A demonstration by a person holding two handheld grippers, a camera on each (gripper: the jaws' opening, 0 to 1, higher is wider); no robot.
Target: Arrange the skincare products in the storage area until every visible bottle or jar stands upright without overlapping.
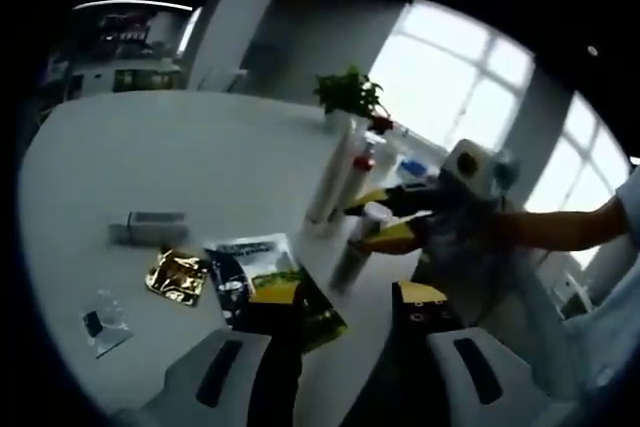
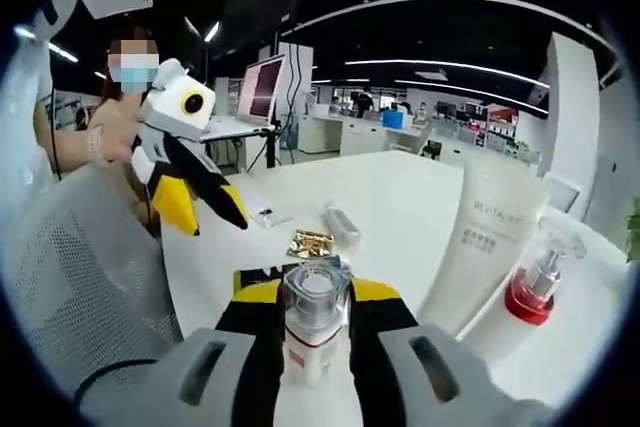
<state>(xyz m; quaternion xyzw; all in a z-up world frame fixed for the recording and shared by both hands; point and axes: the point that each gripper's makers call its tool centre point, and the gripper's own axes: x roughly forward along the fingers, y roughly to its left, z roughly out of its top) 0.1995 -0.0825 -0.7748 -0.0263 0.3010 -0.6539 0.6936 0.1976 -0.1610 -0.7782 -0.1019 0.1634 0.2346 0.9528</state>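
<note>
Clear plastic with a pale cap is seen at the bottom centre of the right gripper view: a small bottle (image 2: 314,332) is clamped upright between the yellow-and-black jaws of the right gripper (image 2: 314,347). The same hold is seen right of centre in the left gripper view, where the right gripper (image 1: 385,222) is closed around the bottle (image 1: 358,247) just above the white table (image 1: 180,157).

The left gripper (image 1: 345,372) is held off to the side. Its jaws are seen apart at the bottom of its own view, with nothing between them, and it is seen raised at upper left of the right gripper view (image 2: 215,209).

Right of the held bottle, a tall white tube (image 2: 490,237) stands upright, and a red-based pump bottle (image 2: 535,287) stands just beyond it. A potted plant (image 1: 350,95) sits behind this row. Toward the lower left of the left gripper view, a gold sachet (image 1: 177,275), a dark packet (image 1: 270,282), a small flat packet (image 1: 103,322) and a tube lying on its side (image 1: 150,227) are noted.

Risks are judged as follows. The bottle is tall and narrow; a tilted release could topple it. Placement close to the white tube could knock that tube over. The lying tube has not yet been stood up.
</note>
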